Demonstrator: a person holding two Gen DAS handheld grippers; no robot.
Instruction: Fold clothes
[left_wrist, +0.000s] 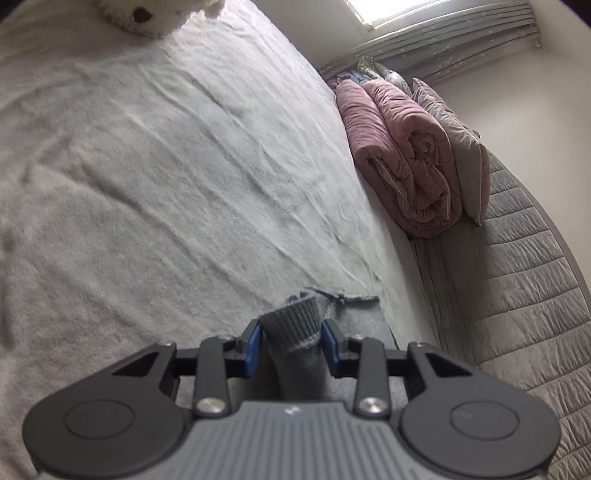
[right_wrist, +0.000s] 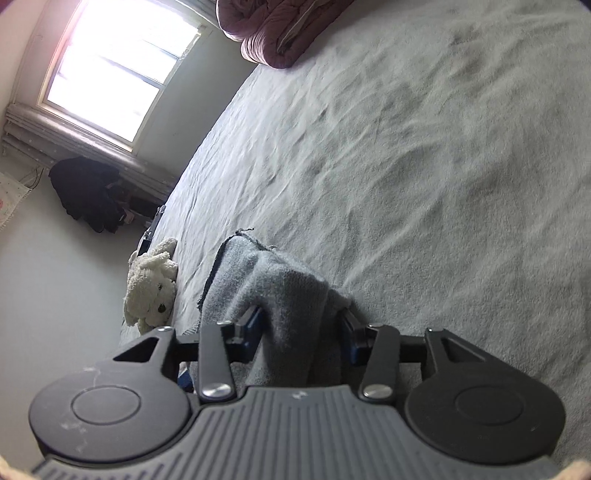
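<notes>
A grey knit garment (left_wrist: 295, 325) is pinched at its ribbed hem between the blue pads of my left gripper (left_wrist: 291, 343), which is shut on it above the white bed sheet (left_wrist: 166, 166). The rest of the garment hangs below the gripper, mostly hidden. In the right wrist view the same grey garment (right_wrist: 273, 291) bunches between the fingers of my right gripper (right_wrist: 299, 332), which is shut on it. A flap of it trails forward onto the sheet (right_wrist: 424, 147).
A rolled pink quilt (left_wrist: 399, 155) and a grey pillow (left_wrist: 454, 144) lie at the bed's edge, on a quilted grey cover (left_wrist: 517, 277). A white plush toy (right_wrist: 151, 284) sits at the other bed edge. A dark clothes pile (right_wrist: 92, 192) lies below the window (right_wrist: 114, 70).
</notes>
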